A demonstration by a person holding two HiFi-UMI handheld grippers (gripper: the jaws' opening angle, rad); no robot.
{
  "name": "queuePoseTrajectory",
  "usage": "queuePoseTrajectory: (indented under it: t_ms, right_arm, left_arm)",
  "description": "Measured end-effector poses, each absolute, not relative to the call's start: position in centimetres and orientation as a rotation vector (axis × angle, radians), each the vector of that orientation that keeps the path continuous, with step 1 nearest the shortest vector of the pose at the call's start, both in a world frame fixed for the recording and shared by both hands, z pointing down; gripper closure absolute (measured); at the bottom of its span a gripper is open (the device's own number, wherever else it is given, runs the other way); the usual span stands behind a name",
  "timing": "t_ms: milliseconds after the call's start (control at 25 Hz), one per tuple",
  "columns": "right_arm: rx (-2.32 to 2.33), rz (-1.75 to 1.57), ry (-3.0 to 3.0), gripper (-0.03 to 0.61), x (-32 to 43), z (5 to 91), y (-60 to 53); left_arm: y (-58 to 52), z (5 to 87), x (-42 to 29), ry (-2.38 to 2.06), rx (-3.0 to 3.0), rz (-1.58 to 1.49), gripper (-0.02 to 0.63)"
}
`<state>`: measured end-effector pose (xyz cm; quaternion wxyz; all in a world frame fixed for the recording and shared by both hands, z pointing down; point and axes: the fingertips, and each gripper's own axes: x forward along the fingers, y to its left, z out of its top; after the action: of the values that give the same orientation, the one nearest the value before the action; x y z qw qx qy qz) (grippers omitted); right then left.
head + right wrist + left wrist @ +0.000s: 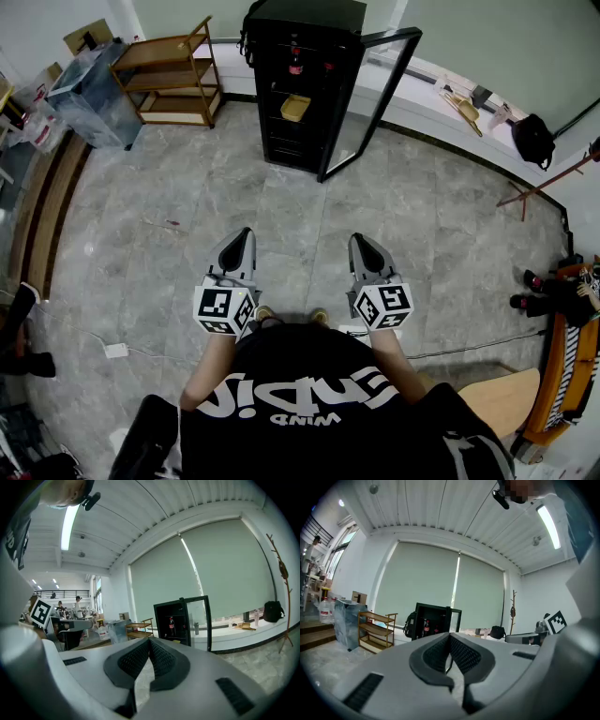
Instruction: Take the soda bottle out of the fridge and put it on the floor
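A black fridge (302,89) stands far ahead across the grey tiled floor, its glass door (370,103) swung open to the right. A dark soda bottle (295,64) with a red label stands upright on an upper shelf inside. It also shows small in the left gripper view, bottle (425,626), and in the right gripper view, bottle (172,626). My left gripper (244,234) and right gripper (360,241) are held side by side in front of the person, far short of the fridge. Both are shut with nothing between their pads.
A yellow object (294,107) lies on a lower fridge shelf. A wooden shelf cart (173,80) and a wrapped bin (94,94) stand at the left of the fridge. A window ledge (441,103), a black bag (532,139) and a coat stand (544,183) are at the right.
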<state>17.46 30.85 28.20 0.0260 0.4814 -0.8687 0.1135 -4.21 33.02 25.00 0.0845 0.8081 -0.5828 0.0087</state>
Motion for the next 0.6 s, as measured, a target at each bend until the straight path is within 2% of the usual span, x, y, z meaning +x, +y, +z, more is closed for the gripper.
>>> queuePoseTrajectory:
  t_ms: [600]
  right_arm:
    - [1.549, 0.374, -2.657, 0.554, 15.0, 28.3, 30.8]
  left_arm:
    - [32.2, 25.8, -6.8, -1.66, 2.432, 0.049, 0.606]
